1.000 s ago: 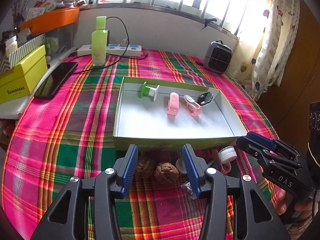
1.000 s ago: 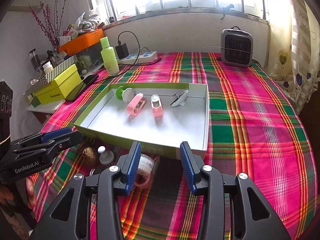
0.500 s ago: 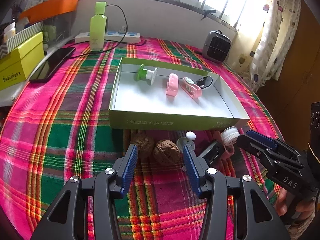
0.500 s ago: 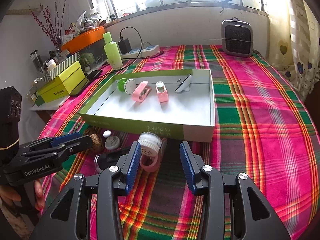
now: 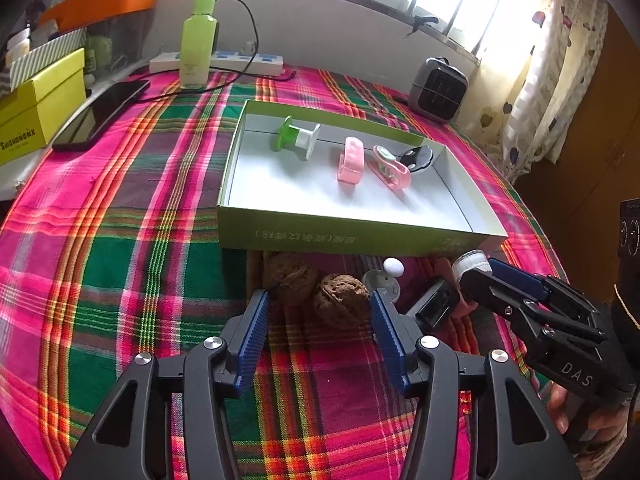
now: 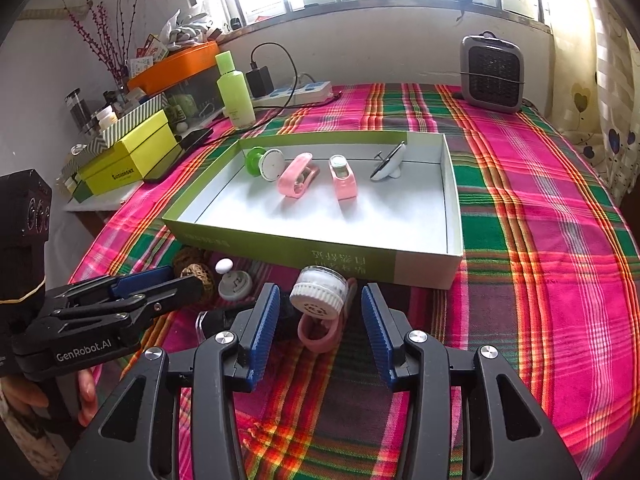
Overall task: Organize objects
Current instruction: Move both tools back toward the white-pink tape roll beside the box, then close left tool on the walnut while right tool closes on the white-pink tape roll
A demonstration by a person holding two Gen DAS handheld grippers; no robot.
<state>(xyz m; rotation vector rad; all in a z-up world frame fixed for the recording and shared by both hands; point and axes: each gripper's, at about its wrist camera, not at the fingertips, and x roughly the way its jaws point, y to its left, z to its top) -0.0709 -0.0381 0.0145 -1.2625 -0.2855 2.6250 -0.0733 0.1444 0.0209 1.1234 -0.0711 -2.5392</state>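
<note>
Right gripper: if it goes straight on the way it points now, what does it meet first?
Probably the white round brush head on its pink ring handle, directly ahead of the open right gripper, before the green box. Depth is uncertain.

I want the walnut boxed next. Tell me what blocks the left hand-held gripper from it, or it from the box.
Nothing visible separates the left hand-held gripper, jaws just opening and empty, from the nearer walnut. The green box's near wall rises directly behind it, so it must be lifted over.

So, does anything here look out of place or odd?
Yes. Two walnuts, a white knob and a round brush lie on the cloth in front of the box, while similar small items already sit inside it. Nothing looks spilled or damaged.
</note>
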